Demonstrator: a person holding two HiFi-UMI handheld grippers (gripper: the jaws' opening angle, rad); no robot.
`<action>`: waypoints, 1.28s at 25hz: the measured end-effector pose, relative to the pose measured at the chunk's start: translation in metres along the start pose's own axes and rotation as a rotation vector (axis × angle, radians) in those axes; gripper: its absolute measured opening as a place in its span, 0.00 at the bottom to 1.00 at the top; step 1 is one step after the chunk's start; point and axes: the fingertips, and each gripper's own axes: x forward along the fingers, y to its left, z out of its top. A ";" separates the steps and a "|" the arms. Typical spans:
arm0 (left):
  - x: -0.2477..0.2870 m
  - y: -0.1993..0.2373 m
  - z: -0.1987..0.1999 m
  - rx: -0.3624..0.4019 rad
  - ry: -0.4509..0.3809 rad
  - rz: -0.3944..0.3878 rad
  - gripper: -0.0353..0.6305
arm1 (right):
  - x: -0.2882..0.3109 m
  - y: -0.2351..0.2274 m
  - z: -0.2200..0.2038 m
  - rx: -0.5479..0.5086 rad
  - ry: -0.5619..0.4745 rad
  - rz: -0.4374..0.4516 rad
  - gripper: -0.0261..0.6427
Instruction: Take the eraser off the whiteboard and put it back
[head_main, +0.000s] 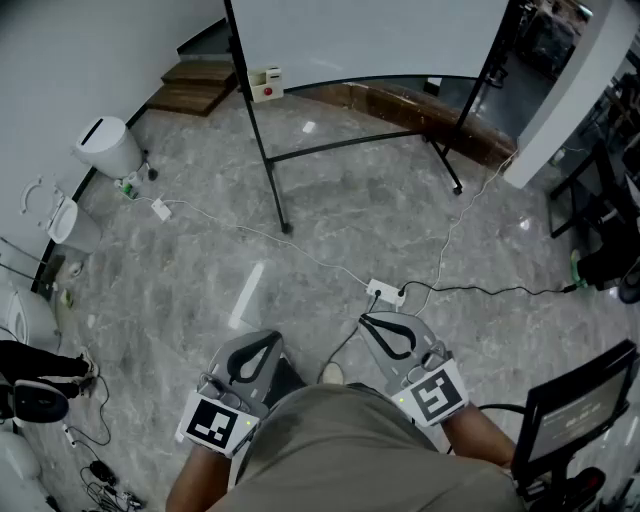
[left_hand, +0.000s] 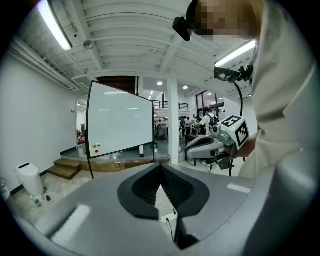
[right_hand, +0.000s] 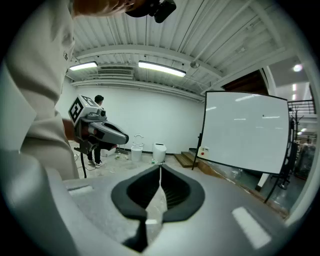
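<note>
The whiteboard (head_main: 370, 40) stands on a black wheeled frame across the room. A cream eraser (head_main: 265, 83) with a red dot clings to its lower left corner; it also shows as the small eraser (left_hand: 96, 148) in the left gripper view and the eraser (right_hand: 202, 150) in the right gripper view. My left gripper (head_main: 268, 336) and right gripper (head_main: 376, 319) are held close to the person's body, far from the board. Both point roughly level toward it. Each has its jaws shut tip to tip, with nothing between them, as the left gripper (left_hand: 161, 164) and right gripper (right_hand: 160, 167) show.
A white power strip (head_main: 385, 292) with trailing cables lies on the marble floor just ahead. A white bin (head_main: 108, 147) and wooden steps (head_main: 200, 85) are at the far left. A black stand with a screen (head_main: 580, 410) is at the near right.
</note>
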 end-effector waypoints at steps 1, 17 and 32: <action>0.000 -0.001 -0.001 0.001 0.001 -0.001 0.06 | -0.001 0.000 -0.001 0.007 0.001 -0.003 0.05; 0.005 -0.004 0.000 0.000 0.014 0.000 0.06 | -0.009 -0.008 -0.005 0.050 -0.006 -0.012 0.06; 0.006 0.062 -0.012 -0.025 0.069 0.107 0.06 | 0.036 -0.025 -0.015 0.089 0.007 0.029 0.06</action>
